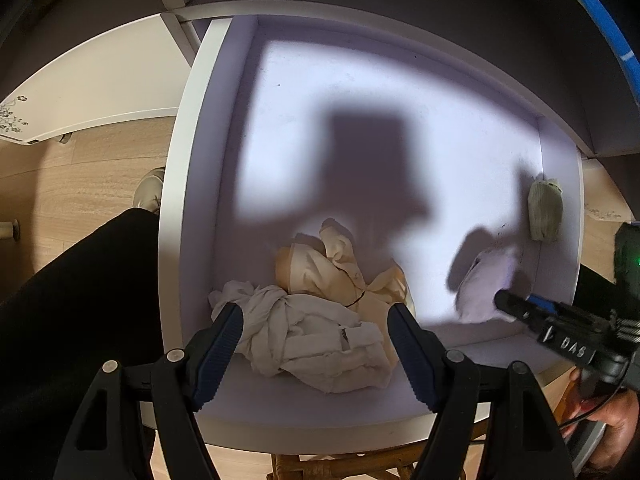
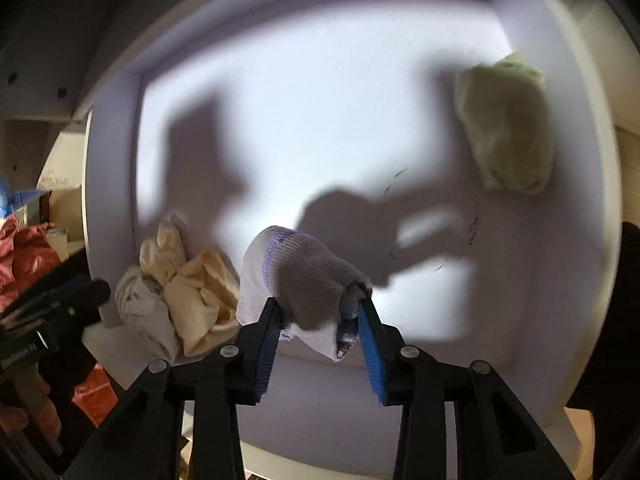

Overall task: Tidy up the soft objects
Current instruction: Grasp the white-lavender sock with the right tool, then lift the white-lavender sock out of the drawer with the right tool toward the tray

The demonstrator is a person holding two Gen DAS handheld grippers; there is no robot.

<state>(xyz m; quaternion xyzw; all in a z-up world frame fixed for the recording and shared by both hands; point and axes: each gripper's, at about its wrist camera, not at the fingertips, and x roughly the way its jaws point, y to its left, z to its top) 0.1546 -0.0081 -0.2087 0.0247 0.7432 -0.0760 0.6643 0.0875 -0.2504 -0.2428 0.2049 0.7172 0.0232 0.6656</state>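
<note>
White knit sock [image 2: 296,280], ribbed, with a purple stripe near one end and a grey patch at the other; bunched, soft. Right gripper [image 2: 320,312] clamped on it, blue ridged pads pressing both sides, over the near right part of the white drawer [image 1: 176,160]. Left gripper [image 1: 316,320] jaws apart, nothing between them, above a crumpled off-white cloth [image 1: 320,340] and cream cloth [image 1: 340,268] at the near edge. Folded pale green sock [image 2: 508,128] lies against the right wall.
</note>
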